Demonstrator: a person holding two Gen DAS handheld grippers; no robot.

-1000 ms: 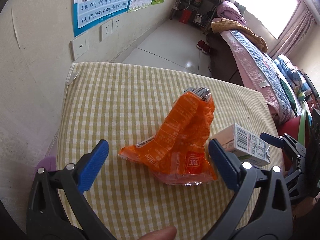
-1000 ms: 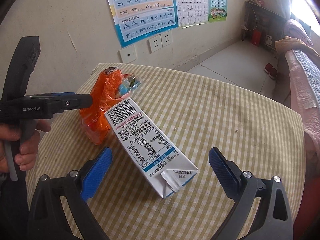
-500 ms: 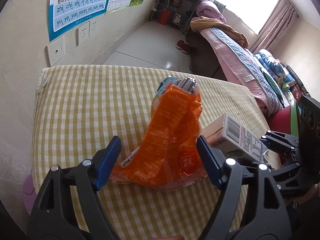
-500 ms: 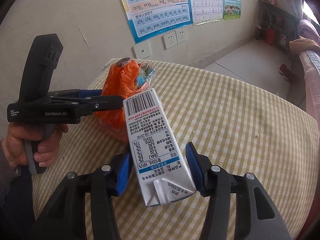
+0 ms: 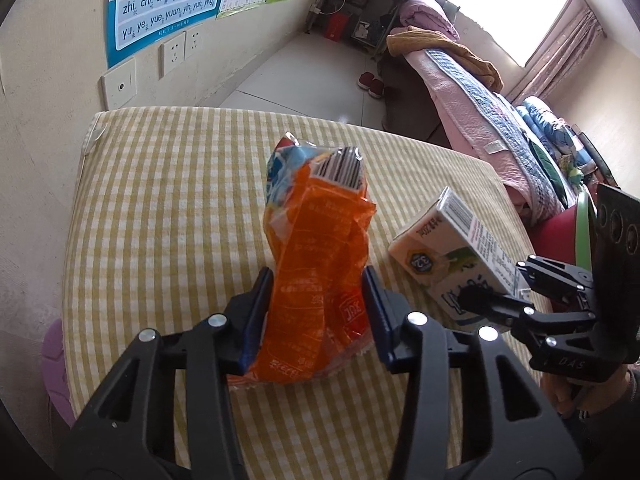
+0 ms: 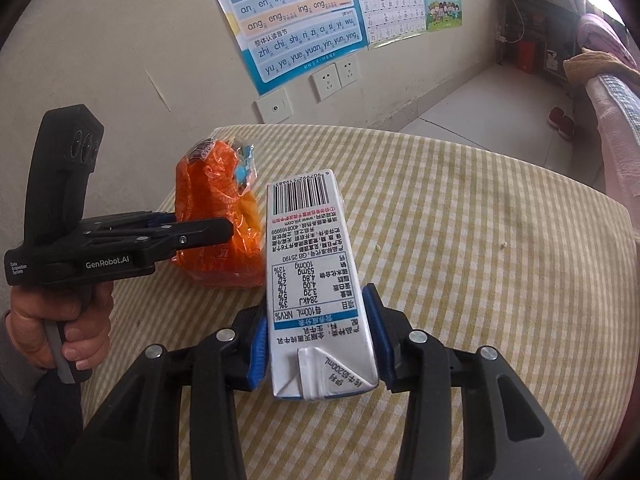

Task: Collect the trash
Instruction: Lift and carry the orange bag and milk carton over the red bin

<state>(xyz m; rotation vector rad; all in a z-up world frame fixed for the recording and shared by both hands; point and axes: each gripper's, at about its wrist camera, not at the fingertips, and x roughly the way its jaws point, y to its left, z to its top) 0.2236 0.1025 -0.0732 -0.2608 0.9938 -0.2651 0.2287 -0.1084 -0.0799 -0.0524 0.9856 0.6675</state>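
An orange crinkled snack bag (image 5: 316, 264) stands on the yellow checked tablecloth (image 5: 168, 208). My left gripper (image 5: 316, 312) is shut on its lower part, a blue pad on each side. The bag also shows in the right wrist view (image 6: 216, 224), with the left gripper (image 6: 192, 236) clamped on it. A white milk carton (image 6: 316, 280) with a barcode is held between the pads of my right gripper (image 6: 318, 340), tilted up off the cloth. In the left wrist view the carton (image 5: 448, 248) sits at the right, held by the right gripper (image 5: 496, 300).
The table stands against a wall with wall sockets (image 6: 336, 76) and pinyin posters (image 6: 296, 16). A bed with pink and blue bedding (image 5: 480, 92) lies beyond the table's far right side. A purple stool (image 5: 54, 356) is at the table's left edge.
Both grippers have closed: the left on the orange bag, the right on the milk carton. The carton has been raised off the cloth and the bag pulled more upright.
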